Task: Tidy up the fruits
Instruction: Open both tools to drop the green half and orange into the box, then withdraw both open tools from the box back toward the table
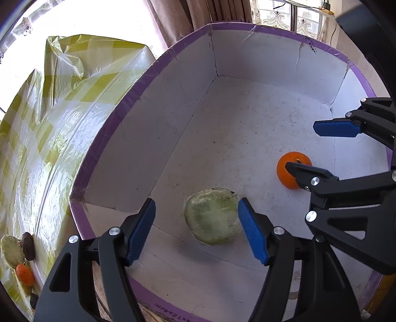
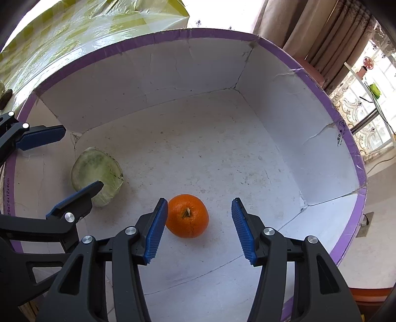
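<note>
Both grippers point down into a white cardboard box (image 1: 118, 116) with a purple rim (image 2: 247, 33). A pale green round fruit (image 1: 210, 218) lies on the box floor between the blue pads of my left gripper (image 1: 196, 205), which is open; the fruit sits close to the right pad. An orange (image 2: 186, 215) with its stem up rests on the floor inside my right gripper (image 2: 198, 201), also open. Its left pad is at the orange's side and the right pad stands well apart. Each wrist view also shows the other gripper (image 1: 302, 146) (image 2: 81, 156) and the other fruit (image 1: 293, 171) (image 2: 96, 175).
The box stands on a table under a yellow-checked cloth (image 1: 49, 148) with glossy plastic over it. At the table's near left lie another green fruit (image 1: 11, 247), an orange (image 1: 24, 275) and a dark brown fruit (image 1: 28, 245). Curtains (image 1: 178, 14) and a window are behind.
</note>
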Demonstrator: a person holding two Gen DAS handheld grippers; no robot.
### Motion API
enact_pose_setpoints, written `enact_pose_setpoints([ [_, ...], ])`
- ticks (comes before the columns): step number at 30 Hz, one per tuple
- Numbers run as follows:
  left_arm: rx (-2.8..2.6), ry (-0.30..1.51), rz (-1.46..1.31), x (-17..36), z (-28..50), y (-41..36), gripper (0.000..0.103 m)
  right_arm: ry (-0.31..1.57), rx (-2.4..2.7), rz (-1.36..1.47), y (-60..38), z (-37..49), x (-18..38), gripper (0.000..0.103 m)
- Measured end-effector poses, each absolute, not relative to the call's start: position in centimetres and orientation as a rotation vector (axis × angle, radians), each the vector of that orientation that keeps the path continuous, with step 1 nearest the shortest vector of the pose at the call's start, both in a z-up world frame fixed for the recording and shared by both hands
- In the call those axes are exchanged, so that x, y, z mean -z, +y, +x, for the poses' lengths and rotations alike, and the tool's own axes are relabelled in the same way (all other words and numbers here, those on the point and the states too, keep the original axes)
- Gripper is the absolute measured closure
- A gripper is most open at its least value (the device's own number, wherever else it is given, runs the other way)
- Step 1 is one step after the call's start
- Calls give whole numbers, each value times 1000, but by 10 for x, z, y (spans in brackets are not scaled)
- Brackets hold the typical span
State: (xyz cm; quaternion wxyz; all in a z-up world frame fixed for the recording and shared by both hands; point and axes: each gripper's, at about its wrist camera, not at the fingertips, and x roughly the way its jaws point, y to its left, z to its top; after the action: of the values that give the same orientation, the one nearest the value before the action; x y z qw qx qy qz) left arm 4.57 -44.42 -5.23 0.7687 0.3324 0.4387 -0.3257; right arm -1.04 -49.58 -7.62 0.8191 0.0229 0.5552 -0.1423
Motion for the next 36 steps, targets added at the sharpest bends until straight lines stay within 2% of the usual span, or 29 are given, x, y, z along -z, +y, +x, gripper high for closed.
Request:
enact_pose_setpoints([
  [2, 714, 950, 687, 48, 48, -441, 28, 1171, 320, 49, -499, -11, 73, 40],
  [4, 731, 952, 661, 44, 49, -438, 28, 1159, 339, 46, -502, -13, 71, 30],
  [6, 739, 952, 646, 42, 49, -438, 27, 1148, 355, 30, -504, -13, 68, 24],
  [10, 768, 929, 613, 35, 45, -434, 23, 1132, 378, 12, -506, -14, 63, 16],
  [11, 766, 910, 601, 30, 44, -432, 16, 1122, 384, 19, -508, -16, 61, 16],
  [12, 765, 889, 585, 26, 42, -429, 4, 1119, 388, 34, -510, -16, 60, 16],
  [13, 757, 870, 567, 23, 42, -425, 2, 1114, 385, 60, -513, -16, 59, 16],
  [27, 741, 663, 284, -28, 33, -366, 2, 993, 334, 107, -502, -18, 20, 16],
  [36, 627, 614, 75, -51, 41, -290, 2, 902, 218, 152, -468, -17, 0, 16],
])
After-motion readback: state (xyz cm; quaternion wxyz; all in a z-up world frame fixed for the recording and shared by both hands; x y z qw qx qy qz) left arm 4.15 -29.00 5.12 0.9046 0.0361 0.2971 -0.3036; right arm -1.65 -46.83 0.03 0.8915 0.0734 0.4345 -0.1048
